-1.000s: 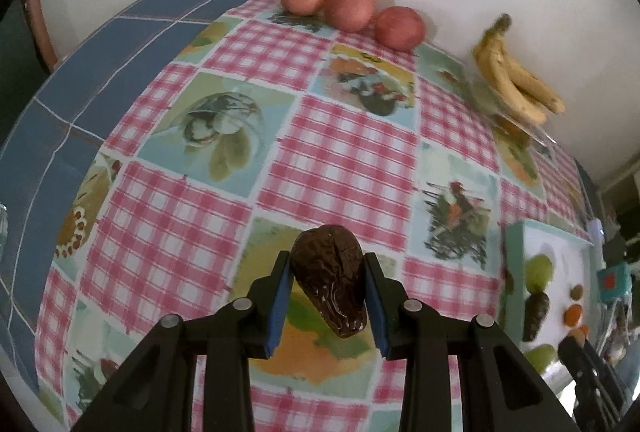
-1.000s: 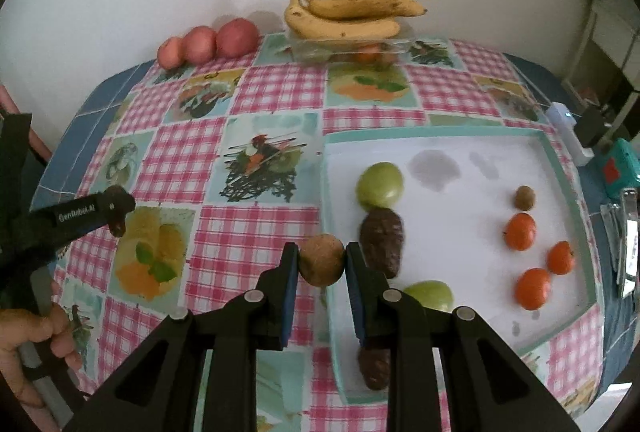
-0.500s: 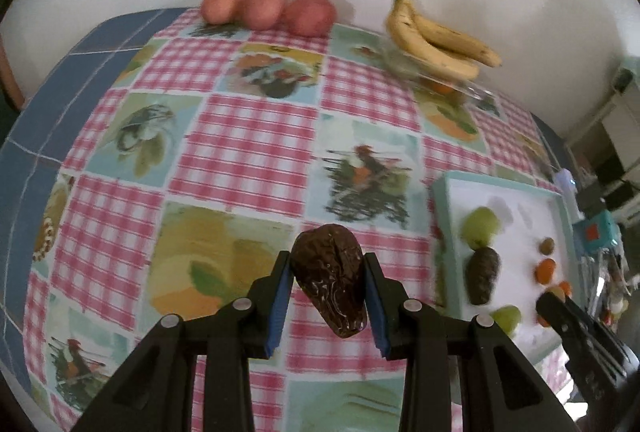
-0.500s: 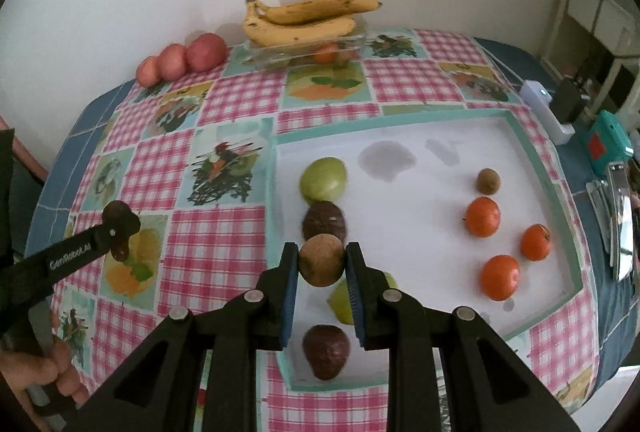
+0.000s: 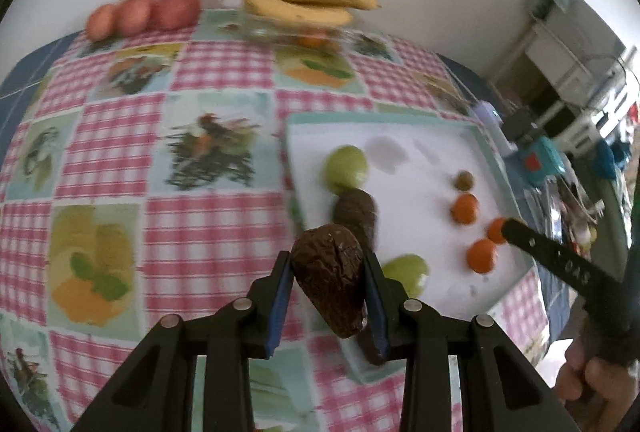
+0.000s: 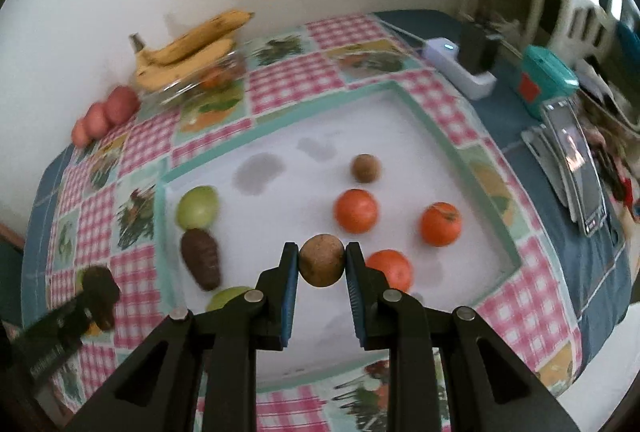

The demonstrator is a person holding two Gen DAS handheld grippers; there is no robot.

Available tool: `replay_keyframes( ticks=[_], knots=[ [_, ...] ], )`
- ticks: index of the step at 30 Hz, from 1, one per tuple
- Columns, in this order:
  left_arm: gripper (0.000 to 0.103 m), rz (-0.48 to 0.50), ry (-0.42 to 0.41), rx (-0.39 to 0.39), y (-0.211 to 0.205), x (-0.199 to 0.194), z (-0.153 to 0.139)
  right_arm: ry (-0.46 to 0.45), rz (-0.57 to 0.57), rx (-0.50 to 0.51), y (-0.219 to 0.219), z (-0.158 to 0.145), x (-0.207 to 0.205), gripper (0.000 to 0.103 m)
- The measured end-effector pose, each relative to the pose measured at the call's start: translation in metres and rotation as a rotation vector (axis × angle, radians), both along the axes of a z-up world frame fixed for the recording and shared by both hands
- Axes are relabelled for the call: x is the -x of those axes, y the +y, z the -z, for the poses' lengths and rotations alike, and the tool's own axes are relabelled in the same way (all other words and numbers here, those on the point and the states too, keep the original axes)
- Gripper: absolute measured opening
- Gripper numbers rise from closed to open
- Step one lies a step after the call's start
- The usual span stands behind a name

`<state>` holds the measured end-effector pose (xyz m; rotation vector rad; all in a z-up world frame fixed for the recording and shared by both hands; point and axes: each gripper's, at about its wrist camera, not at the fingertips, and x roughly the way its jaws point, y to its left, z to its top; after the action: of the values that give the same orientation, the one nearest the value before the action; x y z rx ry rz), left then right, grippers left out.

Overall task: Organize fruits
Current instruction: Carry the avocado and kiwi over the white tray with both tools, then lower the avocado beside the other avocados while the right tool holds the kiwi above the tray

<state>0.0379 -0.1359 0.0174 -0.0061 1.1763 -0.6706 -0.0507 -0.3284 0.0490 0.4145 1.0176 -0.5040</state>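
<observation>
My left gripper (image 5: 327,266) is shut on a dark, wrinkled avocado (image 5: 334,292), held above the near left corner of the white tray (image 5: 424,136). In the right wrist view, my right gripper (image 6: 322,257) is shut on a round brown fruit (image 6: 322,264) over the tray's (image 6: 400,128) middle. On the tray's left side lie a green fruit (image 6: 198,206), another dark avocado (image 6: 201,258) and a second green fruit (image 5: 406,270). On its right side lie three oranges (image 6: 356,211) and a small brown fruit (image 6: 365,168).
Bananas (image 5: 304,0) rest on a clear container at the back, with three red apples (image 5: 144,12) beside the wall. A white box (image 6: 460,66), a teal device (image 6: 548,80) and a phone (image 6: 576,168) lie right of the tray. A person's hand (image 5: 592,380) holds the right gripper.
Both grippers have swung to the right with their fruit still held. The right one has gone from the tray's left rim to over its middle; the left one has reached the tray's near corner.
</observation>
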Motion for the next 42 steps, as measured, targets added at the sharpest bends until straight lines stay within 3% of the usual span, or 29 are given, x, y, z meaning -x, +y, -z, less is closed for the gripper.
replay_keyframes(
  ticks=[11,25,30,42],
  knots=[
    [0.037,0.028,0.002,0.031,-0.022,0.007,0.006,-0.049,0.129,-0.020,-0.042,-0.007,0.024,0.025],
    [0.037,0.050,0.029,-0.073,-0.041,0.003,0.032,-0.008,0.127,-0.039,-0.064,0.018,0.004,0.025],
    [0.037,0.042,0.029,-0.082,-0.039,0.001,0.034,0.013,0.139,-0.069,-0.072,0.035,0.002,0.025],
    [0.037,0.039,0.027,-0.089,-0.044,0.000,0.035,0.044,0.086,-0.063,-0.062,0.038,-0.006,0.025]
  ],
)
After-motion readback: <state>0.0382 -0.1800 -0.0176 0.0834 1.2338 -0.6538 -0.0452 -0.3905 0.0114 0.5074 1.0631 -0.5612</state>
